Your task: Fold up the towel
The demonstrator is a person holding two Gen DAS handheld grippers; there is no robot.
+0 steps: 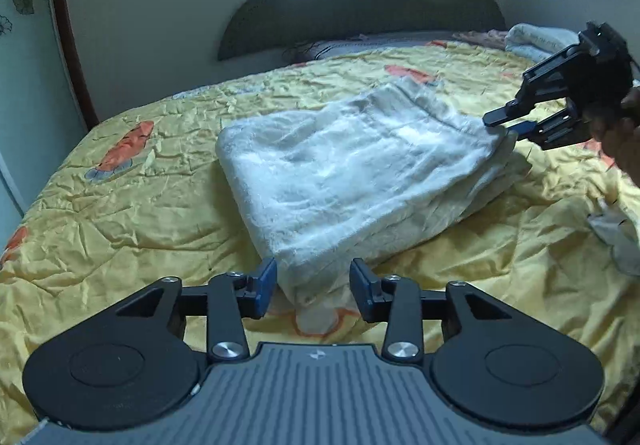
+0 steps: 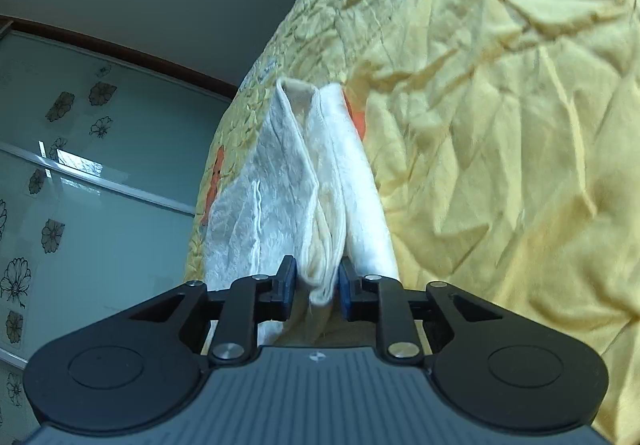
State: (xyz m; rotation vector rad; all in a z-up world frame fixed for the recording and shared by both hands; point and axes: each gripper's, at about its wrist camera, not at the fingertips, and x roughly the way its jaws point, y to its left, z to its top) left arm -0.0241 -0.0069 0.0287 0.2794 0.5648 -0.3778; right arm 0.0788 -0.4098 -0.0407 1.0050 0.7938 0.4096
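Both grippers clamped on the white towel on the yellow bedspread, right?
Not quite. Only the right gripper is clamped on the white towel. The left wrist view shows the left gripper open, its fingers either side of the near corner, not closed. The towel does lie on the yellow bedspread.

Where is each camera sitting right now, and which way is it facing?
Left wrist: on the left tongs, low over the bed, facing the headboard across the folded white towel; its open tongs straddle the near corner; the right tongs and a hand show at right.
Right wrist: on the right tongs, rolled sideways, looking along the towel toward the flowered glass panels; tongs pinch the layered edge.
Shared: towel, yellow bedspread.
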